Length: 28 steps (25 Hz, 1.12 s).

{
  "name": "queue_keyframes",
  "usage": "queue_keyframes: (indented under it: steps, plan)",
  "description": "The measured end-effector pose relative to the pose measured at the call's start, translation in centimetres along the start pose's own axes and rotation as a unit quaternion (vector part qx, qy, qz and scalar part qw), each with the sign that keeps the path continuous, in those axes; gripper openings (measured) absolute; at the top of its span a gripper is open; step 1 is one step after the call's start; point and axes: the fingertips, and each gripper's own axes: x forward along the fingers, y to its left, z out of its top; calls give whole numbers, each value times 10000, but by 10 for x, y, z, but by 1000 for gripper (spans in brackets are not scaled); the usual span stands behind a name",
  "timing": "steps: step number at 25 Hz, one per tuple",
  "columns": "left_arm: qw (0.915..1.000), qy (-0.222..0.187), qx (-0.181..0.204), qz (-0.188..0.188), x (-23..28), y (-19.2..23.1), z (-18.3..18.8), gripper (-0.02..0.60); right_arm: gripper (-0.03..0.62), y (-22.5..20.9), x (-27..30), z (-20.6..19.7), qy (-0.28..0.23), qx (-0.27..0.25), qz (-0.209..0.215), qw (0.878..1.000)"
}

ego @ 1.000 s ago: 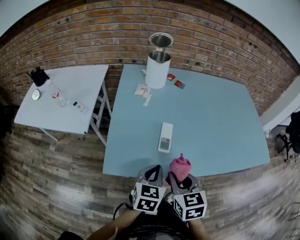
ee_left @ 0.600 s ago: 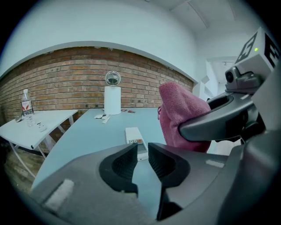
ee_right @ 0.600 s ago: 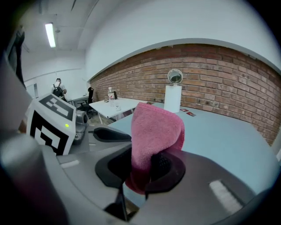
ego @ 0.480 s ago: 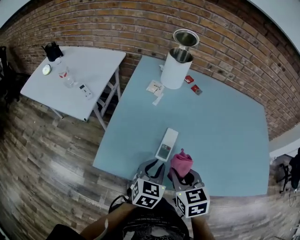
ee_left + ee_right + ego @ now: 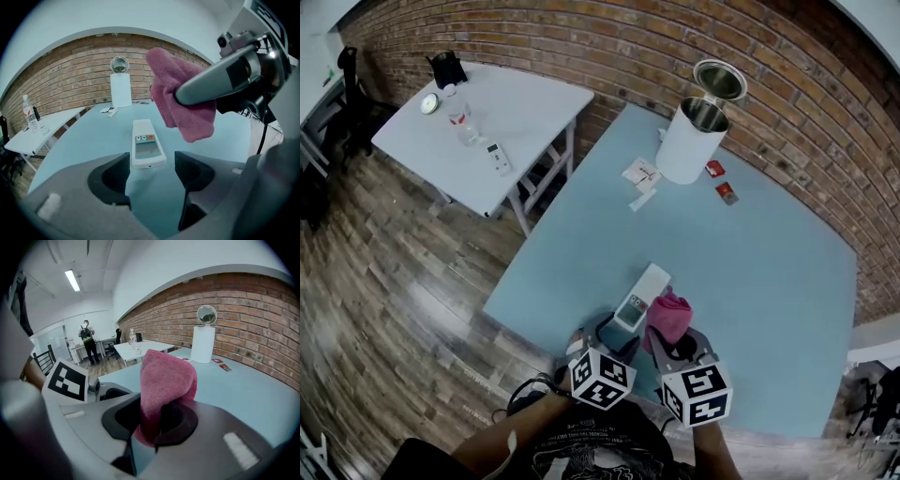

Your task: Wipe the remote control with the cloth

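Item: my left tool (image 5: 150, 168), jaws spreading and still opening; the near end of the remote control (image 5: 147, 149) shows in the gap, pads off it

Item: my right tool (image 5: 157, 420), jaws pinching the pink cloth (image 5: 166, 380), which stands up out of them in a fold

Item: remote control, white, face up, lying flat on the pale blue bench (image 5: 750, 262) near its front edge, cloth hanging just beside it to the right

Far end of bench: white canister (image 5: 692, 141) with open lid, two red packets (image 5: 721, 181), some paper slips (image 5: 642, 175)

Room: brick wall (image 5: 581, 47) behind; wood-plank floor (image 5: 394, 281); a white folding bench (image 5: 506, 112) to my left carrying a bottle (image 5: 461, 120) and small items; a person (image 5: 88, 345) standing far off
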Motion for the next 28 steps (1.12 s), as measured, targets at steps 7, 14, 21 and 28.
queue_keyframes:
  steps: [7, 14, 21, 28]
  plan:
    - [9989, 409, -120, 182, 17, 8, -6, 348, 74, 7, 24, 17, 185, -346, 1321, 9905]
    - [9978, 585, -299, 24, 23, 10, -9, 343, 74, 24, 56, 12, 486, -375, 2363, 9697]
    - [9982, 576, -174, -42, 24, 4, -9, 298, 74, 27, 81, -4, 504, -304, 2652, 9624]
    - [9982, 572, -194, 12, 23, 2, -10, 264, 74, 28, 86, -8, 252, -438, 2909, 9554]
